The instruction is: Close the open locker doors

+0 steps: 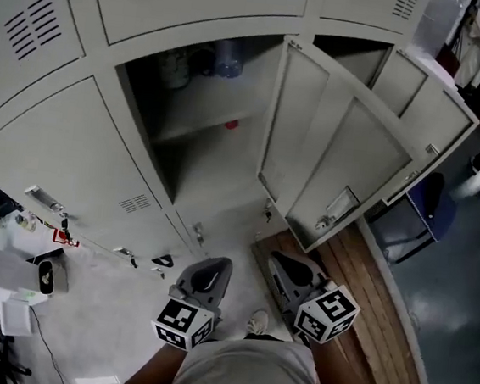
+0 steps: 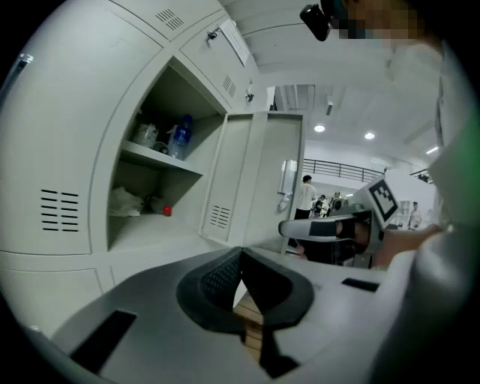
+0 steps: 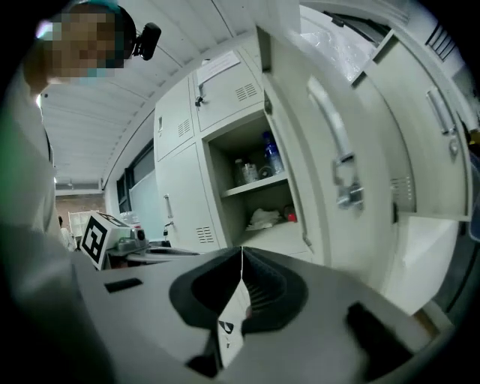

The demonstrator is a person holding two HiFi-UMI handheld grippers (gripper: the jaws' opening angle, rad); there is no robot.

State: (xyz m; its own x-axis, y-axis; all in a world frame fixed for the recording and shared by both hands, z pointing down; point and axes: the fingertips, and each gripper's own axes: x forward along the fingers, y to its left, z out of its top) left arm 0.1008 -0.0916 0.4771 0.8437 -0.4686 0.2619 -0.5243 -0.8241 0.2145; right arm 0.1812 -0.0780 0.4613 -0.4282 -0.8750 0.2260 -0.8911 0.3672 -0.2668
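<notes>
Currently tall grey metal locker door (image 1: 313, 143) swung outward, long axis upright; left hand-held gripper (image 1: 213, 268) and right hand-held gripper (image 1: 280, 266) closed, empty.

I'm seeing the open locker (image 2: 154, 101): its shelf (image 2: 161, 160) carries a bottle (image 2: 178, 138) and a jar (image 2: 146, 135); the compartment floor (image 2: 150, 229) below holds a white cloth (image 2: 126, 201) and a small red object (image 2: 166, 211).

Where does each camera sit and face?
Head view: on the person's head, facing steeply down at the open locker, left tongs, right tongs, plus a shoe.
Left gripper view: on the shut left tongs, facing the locker; right tongs show.
Right gripper view: on the shut right tongs, facing the door.
Both gripper views share the bottle.
</notes>
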